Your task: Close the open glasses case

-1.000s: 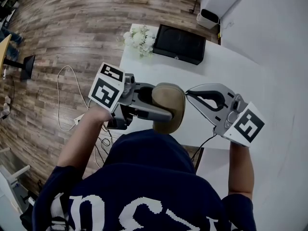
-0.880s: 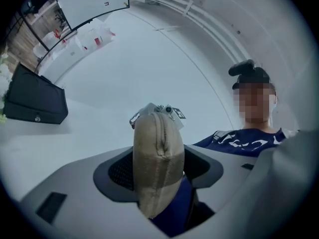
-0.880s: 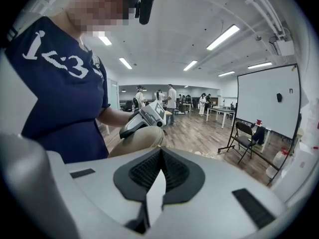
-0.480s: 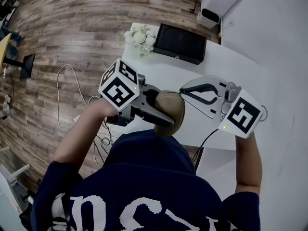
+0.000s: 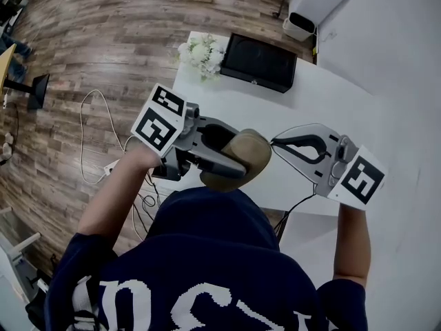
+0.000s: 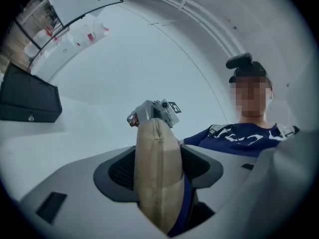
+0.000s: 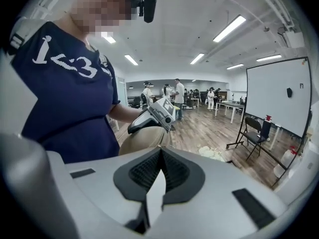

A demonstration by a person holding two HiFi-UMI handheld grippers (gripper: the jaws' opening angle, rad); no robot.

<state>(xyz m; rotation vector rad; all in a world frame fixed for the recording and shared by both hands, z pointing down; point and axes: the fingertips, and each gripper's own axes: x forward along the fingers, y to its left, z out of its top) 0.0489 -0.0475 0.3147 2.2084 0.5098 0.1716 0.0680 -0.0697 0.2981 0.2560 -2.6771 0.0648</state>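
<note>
Tan glasses case [image 5: 249, 149] at centre frame, clamped between left gripper [image 6: 159, 198] jaws, right gripper [image 7: 158, 168] jaws pressed together, empty, centre right.

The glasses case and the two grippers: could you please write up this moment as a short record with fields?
Glasses case: tan, held edge-on in the air; halves look together along the seam, full closure unclear
Left gripper: fingers clamped on the case's two sides
Right gripper: fingers together, nothing between them; tips near the case, contact unclear
Table: white, bears a black box and white flowers
</note>
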